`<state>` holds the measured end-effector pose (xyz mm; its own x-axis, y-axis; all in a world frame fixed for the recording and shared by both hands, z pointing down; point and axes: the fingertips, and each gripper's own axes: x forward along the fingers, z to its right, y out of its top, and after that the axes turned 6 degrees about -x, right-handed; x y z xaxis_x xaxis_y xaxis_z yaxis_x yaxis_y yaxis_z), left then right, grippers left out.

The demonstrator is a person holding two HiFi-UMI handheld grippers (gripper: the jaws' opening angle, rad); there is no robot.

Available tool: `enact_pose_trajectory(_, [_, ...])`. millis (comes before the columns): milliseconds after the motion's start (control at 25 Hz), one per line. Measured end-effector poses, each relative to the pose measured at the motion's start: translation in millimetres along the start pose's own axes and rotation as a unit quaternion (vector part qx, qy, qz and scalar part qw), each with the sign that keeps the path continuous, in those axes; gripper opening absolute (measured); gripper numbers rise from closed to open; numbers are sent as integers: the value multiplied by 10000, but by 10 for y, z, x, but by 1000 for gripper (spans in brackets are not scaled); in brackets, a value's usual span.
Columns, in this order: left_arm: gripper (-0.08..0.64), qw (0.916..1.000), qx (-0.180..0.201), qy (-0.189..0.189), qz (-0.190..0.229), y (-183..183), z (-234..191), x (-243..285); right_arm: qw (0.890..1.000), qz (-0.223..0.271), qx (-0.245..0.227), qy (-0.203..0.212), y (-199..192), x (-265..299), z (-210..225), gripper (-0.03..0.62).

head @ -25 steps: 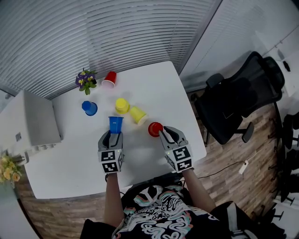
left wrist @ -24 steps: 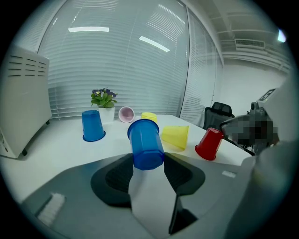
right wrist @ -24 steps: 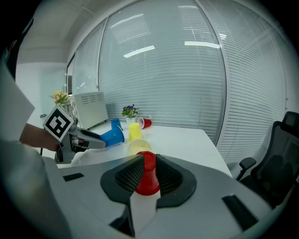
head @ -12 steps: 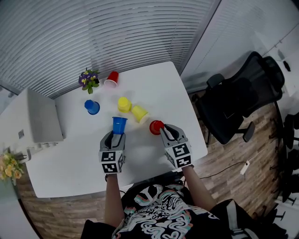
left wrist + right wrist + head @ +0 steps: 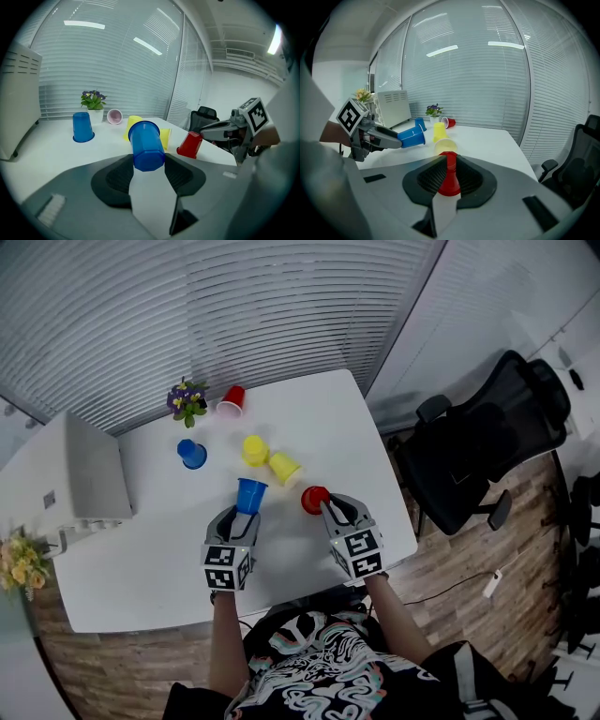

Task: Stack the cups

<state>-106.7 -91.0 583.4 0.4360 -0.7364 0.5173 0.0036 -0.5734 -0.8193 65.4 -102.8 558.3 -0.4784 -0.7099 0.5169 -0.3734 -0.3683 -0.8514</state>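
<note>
The left gripper [image 5: 247, 516] held a blue cup [image 5: 251, 495] by its base end. Its jaws were fairly wide on the cup, which tilted above the white counter [image 5: 319, 418], mouth pointing away. The right gripper [image 5: 324, 510] had just been closing its jaws, now narrow and pinching a red cup [image 5: 314, 500] near the counter's right front. Behind were an inverted yellow cup [image 5: 254, 450], a lying yellow cup [image 5: 285, 468], a second blue cup [image 5: 192, 454], and a second red cup [image 5: 232, 400] beside a flower pot [image 5: 188, 399].
</note>
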Motion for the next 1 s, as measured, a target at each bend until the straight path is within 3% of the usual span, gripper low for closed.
enact_pose_trajectory(400, [207, 9993, 148, -305, -146, -64, 154, -177, 9998, 35, -39, 179, 19, -7, -201, 43])
enact_pose_trajectory(640, [206, 9983, 329, -441, -178, -61, 247, -285, 9998, 121, -132, 128, 116, -54, -231, 92])
enact_pose_trajectory(1000, [206, 9910, 547, -1219, -35, -71, 527, -458, 9953, 683, -479, 490, 636, -158, -620, 121])
